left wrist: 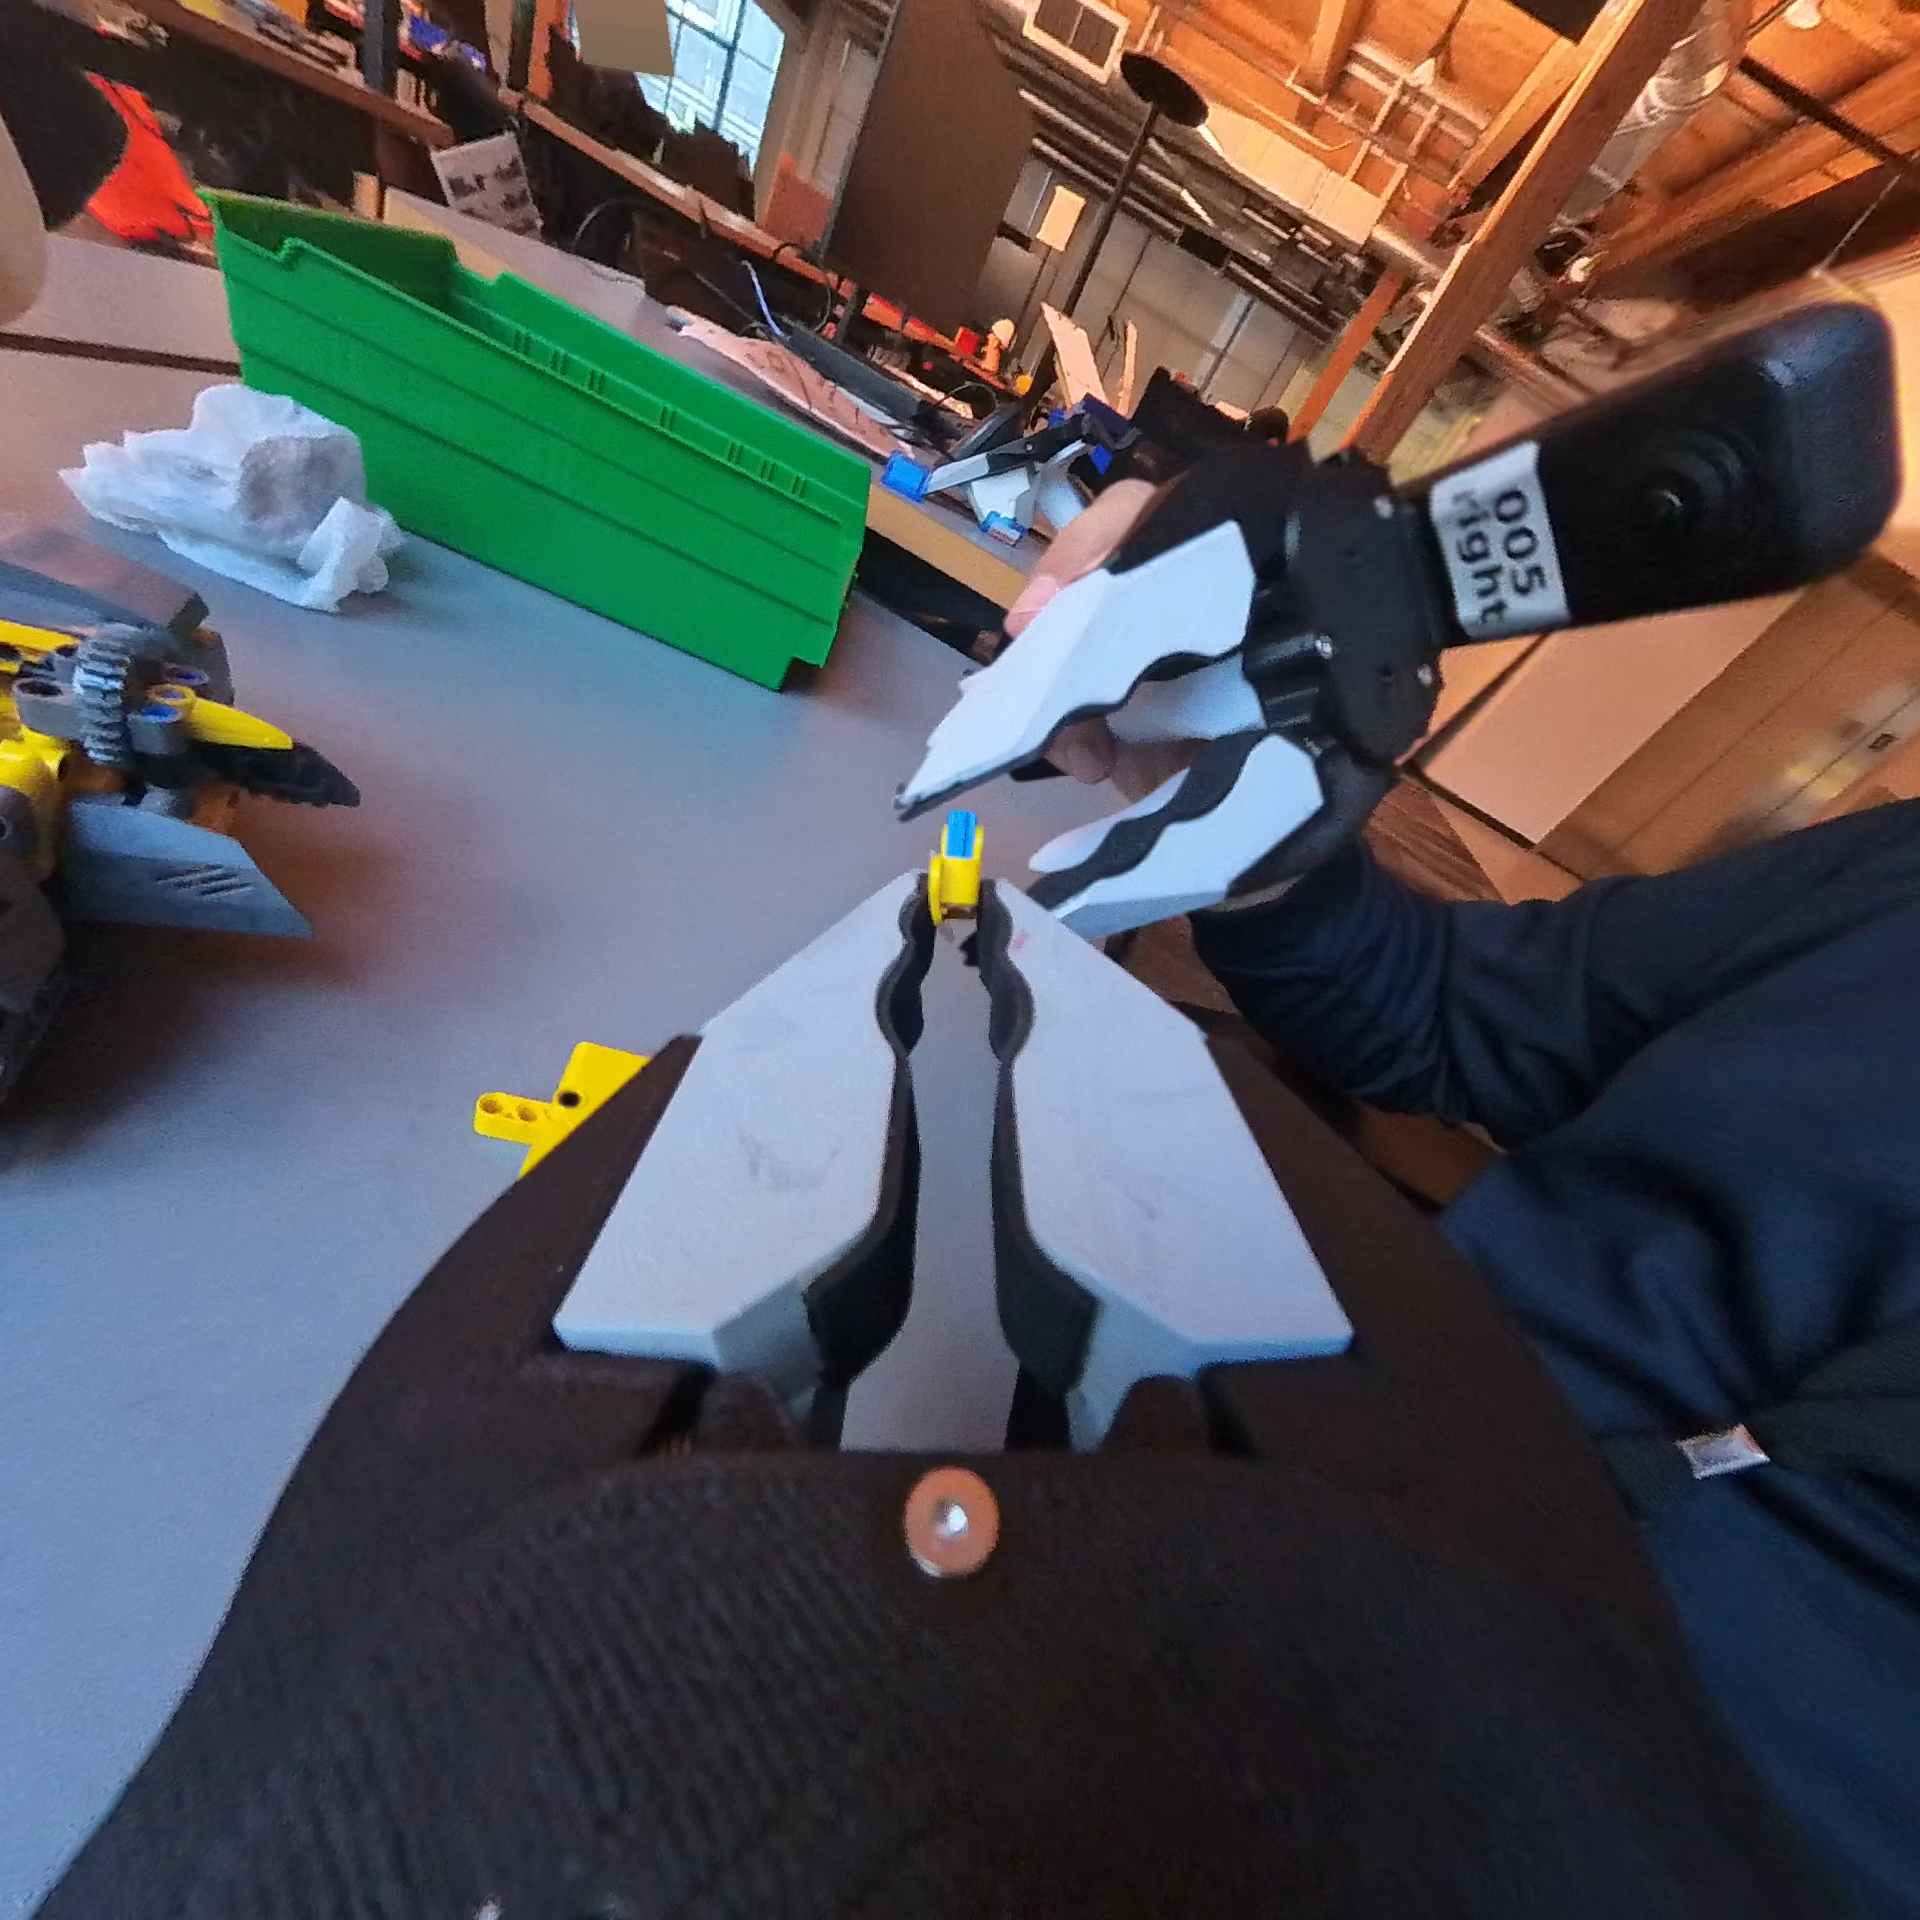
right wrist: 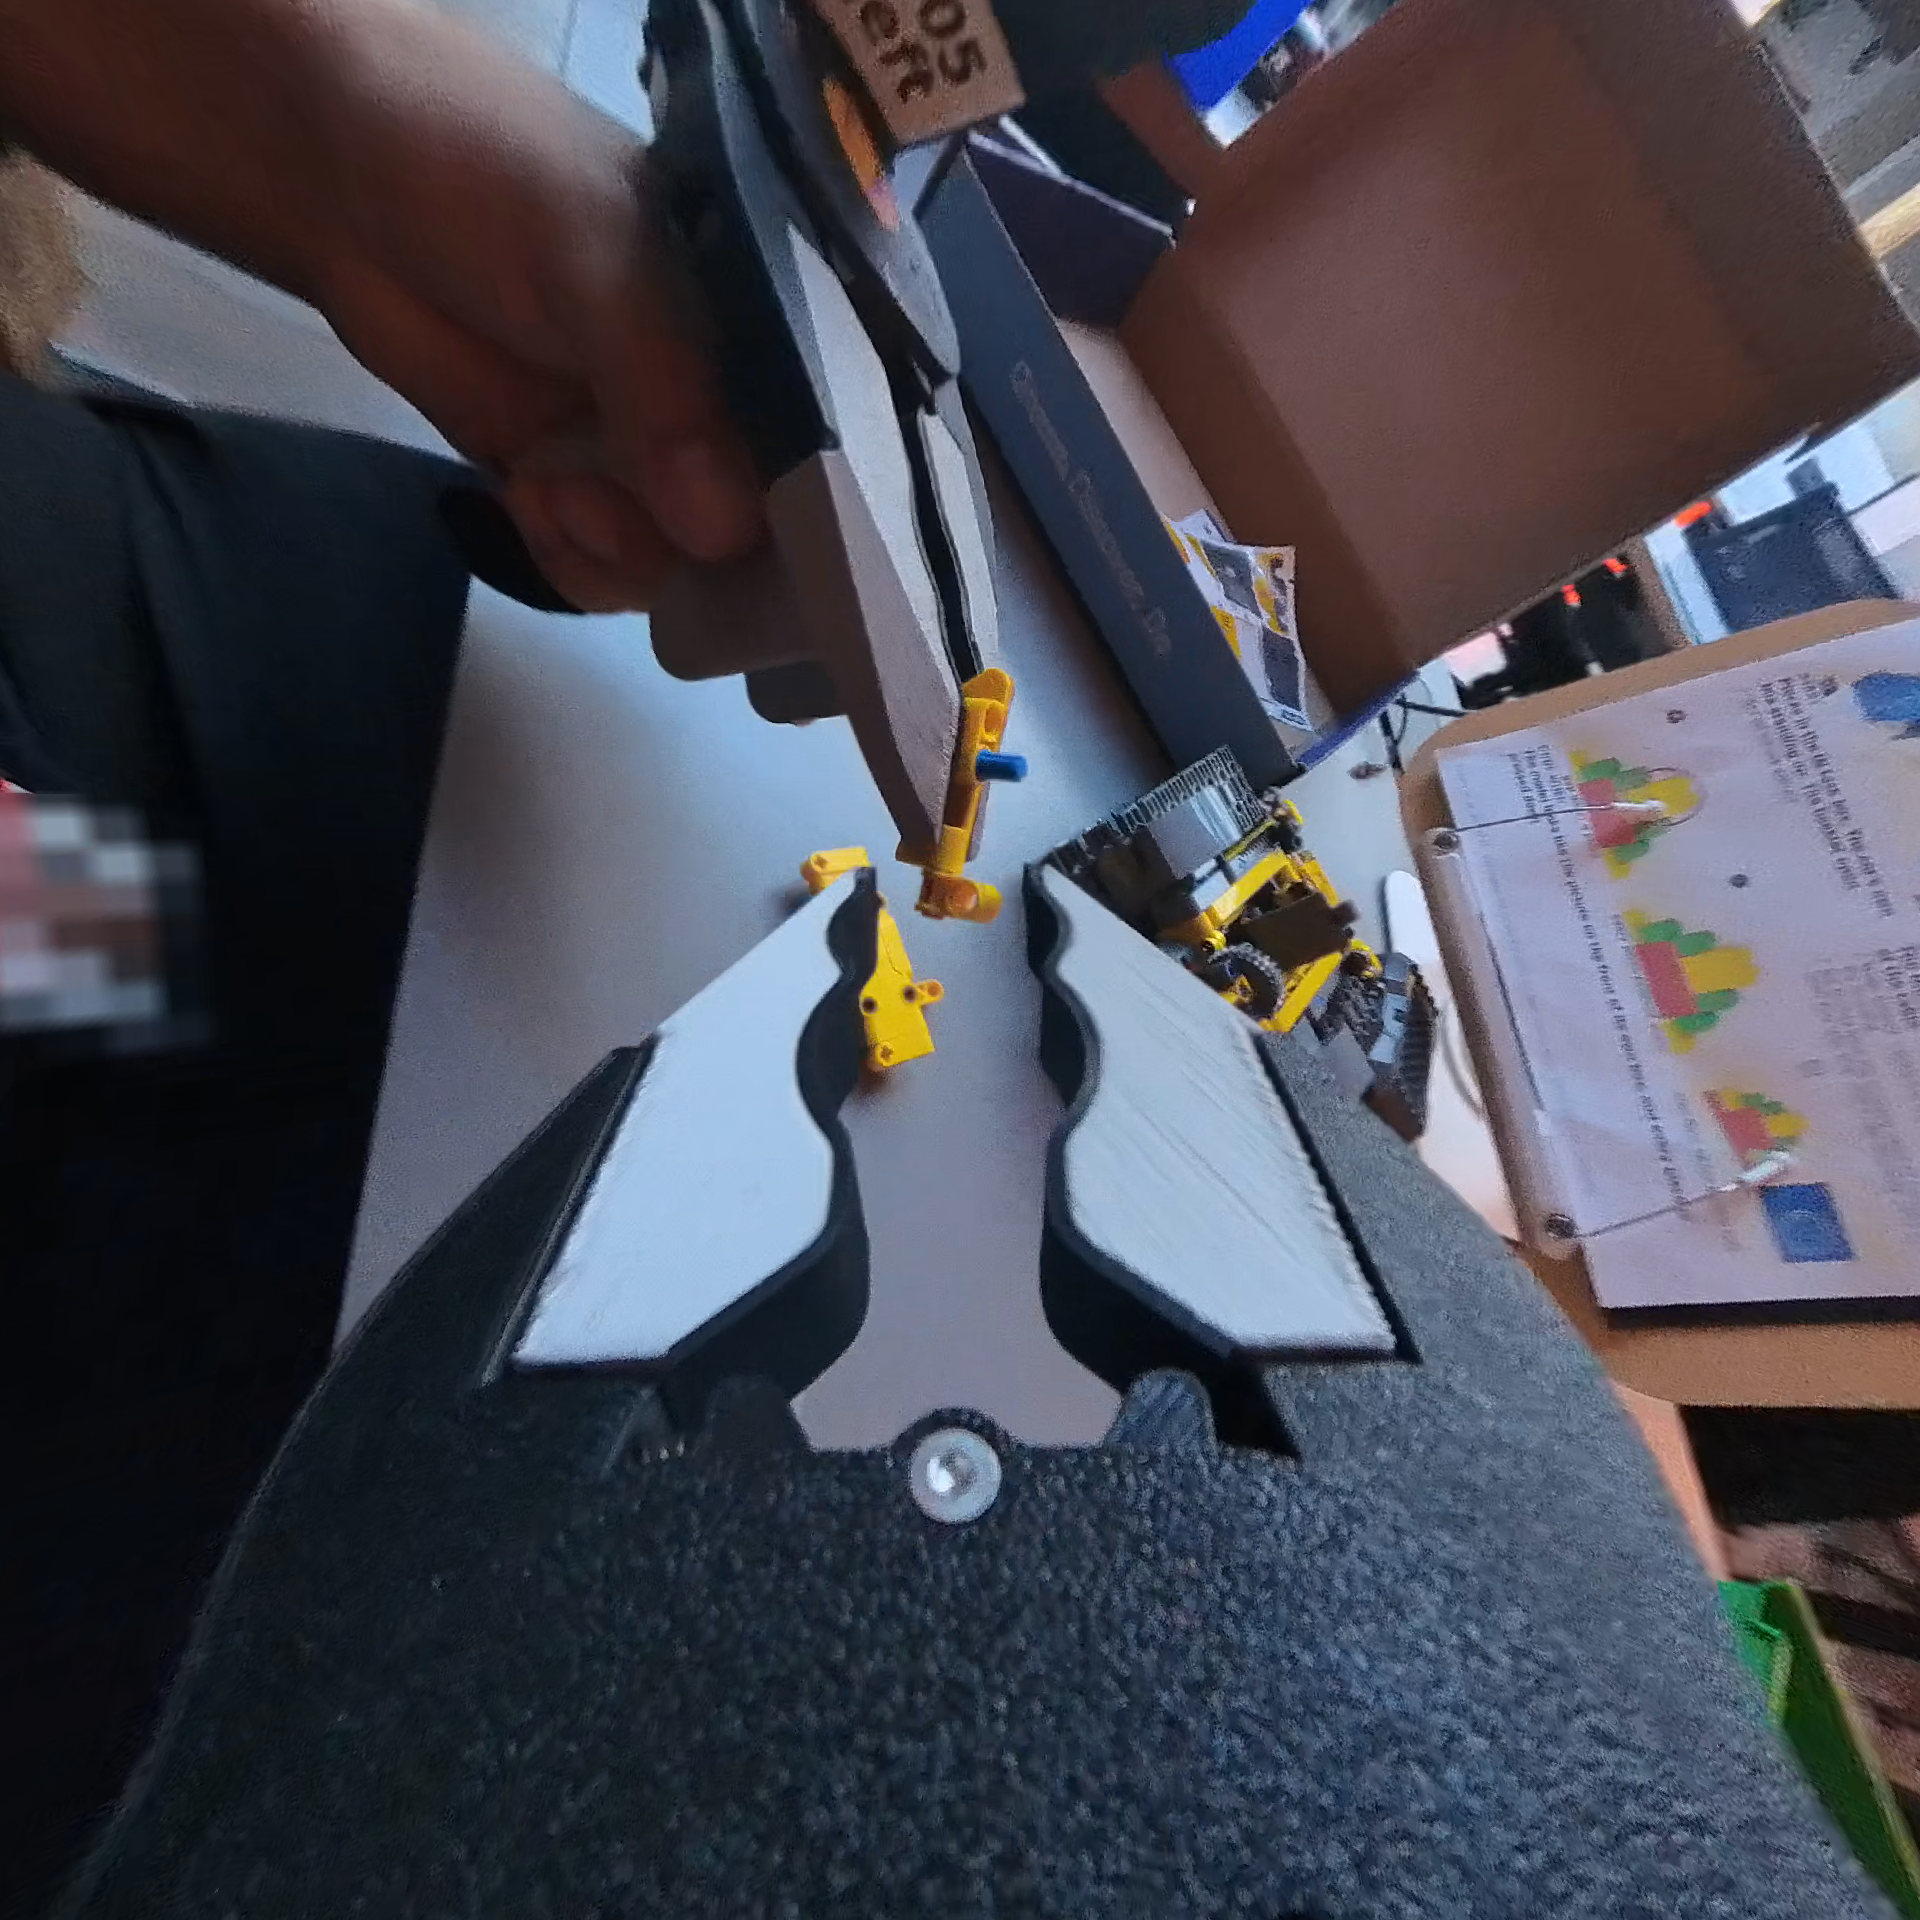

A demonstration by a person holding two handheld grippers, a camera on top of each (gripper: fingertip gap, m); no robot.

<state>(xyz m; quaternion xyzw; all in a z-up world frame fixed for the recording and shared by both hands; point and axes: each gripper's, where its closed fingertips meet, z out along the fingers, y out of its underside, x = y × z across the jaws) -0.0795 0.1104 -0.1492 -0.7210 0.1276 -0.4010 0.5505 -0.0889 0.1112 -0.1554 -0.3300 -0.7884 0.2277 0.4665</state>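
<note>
My left gripper (left wrist: 954, 902) is shut on a small yellow beam piece (left wrist: 954, 878) with a blue pin (left wrist: 963, 831) sticking out of it, held above the grey table (left wrist: 540, 831). In the right wrist view the same yellow piece (right wrist: 971, 790) hangs from the left gripper's fingertips (right wrist: 914, 769), its blue pin (right wrist: 1001, 767) pointing sideways. My right gripper (right wrist: 948, 894) is open and empty, its jaws wide on either side of the piece's lower end. It also shows in the left wrist view (left wrist: 971, 831), just beyond the pin. A loose yellow piece (right wrist: 896, 997) lies on the table under it.
A part-built yellow and grey toy vehicle (left wrist: 114, 748) stands at the left, also in the right wrist view (right wrist: 1247, 914). A green bin (left wrist: 540, 447), crumpled white tissue (left wrist: 249, 499), another yellow piece (left wrist: 551, 1101), a cardboard box (right wrist: 1507, 312) and an instruction sheet (right wrist: 1704, 987) are around. A person's sleeve (left wrist: 1610, 1039) is at the right. The grippers are tip to tip, or close to it.
</note>
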